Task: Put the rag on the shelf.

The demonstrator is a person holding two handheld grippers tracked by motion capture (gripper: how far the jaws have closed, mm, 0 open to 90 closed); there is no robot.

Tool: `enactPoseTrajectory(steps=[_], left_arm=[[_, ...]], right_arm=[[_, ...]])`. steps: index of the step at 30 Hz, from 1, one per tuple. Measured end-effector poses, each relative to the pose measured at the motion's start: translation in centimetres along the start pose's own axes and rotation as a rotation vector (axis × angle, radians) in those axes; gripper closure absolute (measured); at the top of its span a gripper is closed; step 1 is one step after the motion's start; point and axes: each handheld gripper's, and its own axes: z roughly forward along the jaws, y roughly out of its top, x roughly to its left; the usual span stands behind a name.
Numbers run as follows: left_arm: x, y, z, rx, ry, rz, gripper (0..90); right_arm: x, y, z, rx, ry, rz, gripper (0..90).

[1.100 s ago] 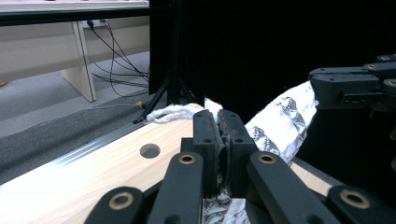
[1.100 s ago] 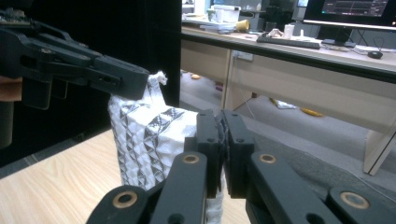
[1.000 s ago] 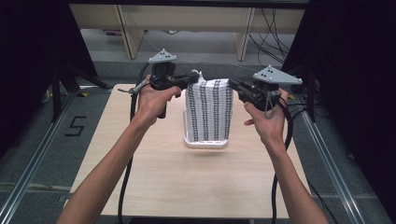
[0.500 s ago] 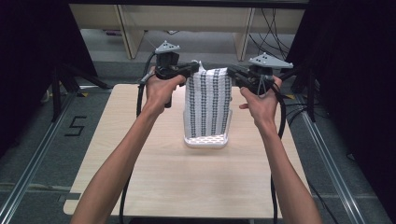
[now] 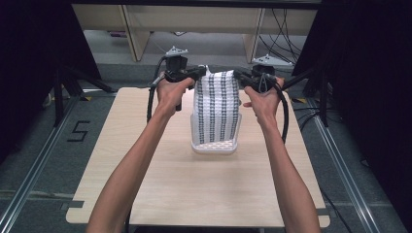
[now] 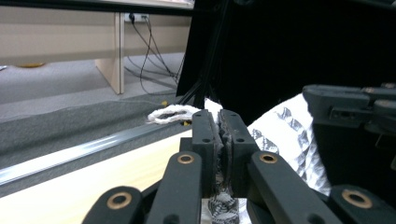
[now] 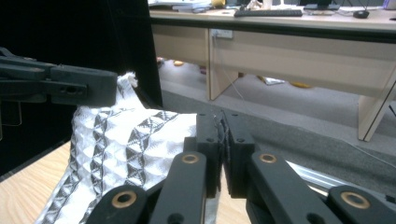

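Observation:
A white cloth with dark patterned stripes hangs stretched between both grippers, its lower end down in a white perforated basket at the middle of the table. My left gripper is shut on the cloth's top left corner, and cloth shows pinched between its jaws in the left gripper view. My right gripper is shut on the top right corner; its jaws clamp the cloth's edge, with the patterned cloth spreading to the left. The other gripper appears across the cloth.
The light wooden table has bare room in front of and beside the basket. Cables trail from both grippers. Wooden desk legs and floor cables lie beyond the far edge. A metal rail runs along the left.
Both grippers have risen and moved away from me with the cloth's top corners, so the cloth hangs taller over the basket.

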Motion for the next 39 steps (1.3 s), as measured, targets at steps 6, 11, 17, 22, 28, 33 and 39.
enactPoseTrajectory(steps=[6, 11, 17, 22, 28, 33, 39], left_arm=[[0.6, -0.4, 0.7, -0.004, -0.003, -0.023, 84.8], [1.0, -0.9, 1.6, 0.007, -0.005, -0.031, 84.6], [1.2, -1.6, 2.4, 0.016, 0.004, -0.041, 84.2], [1.4, -2.5, 2.9, 0.028, 0.007, -0.045, 84.0], [1.9, -3.1, 3.2, 0.047, 0.003, -0.053, 83.2], [1.9, -3.5, 3.4, 0.062, -0.005, -0.05, 82.6], [2.2, -4.1, 3.6, 0.088, 0.004, -0.051, 82.0]], right_arm=[[-0.4, -0.5, 1.0, 0.024, -0.01, 0.033, 87.3], [-0.7, -0.9, 1.5, 0.048, -0.021, 0.042, 87.2], [-1.0, -1.6, 2.1, 0.079, -0.036, 0.052, 86.8], [-1.2, -2.1, 2.8, 0.108, -0.055, 0.033, 86.3], [-1.2, -2.7, 3.7, 0.146, -0.055, 0.042, 86.1], [-1.3, -3.5, 4.0, 0.165, -0.069, 0.061, 85.6], [-1.6, -4.5, 4.6, 0.196, -0.071, 0.072, 84.9]])
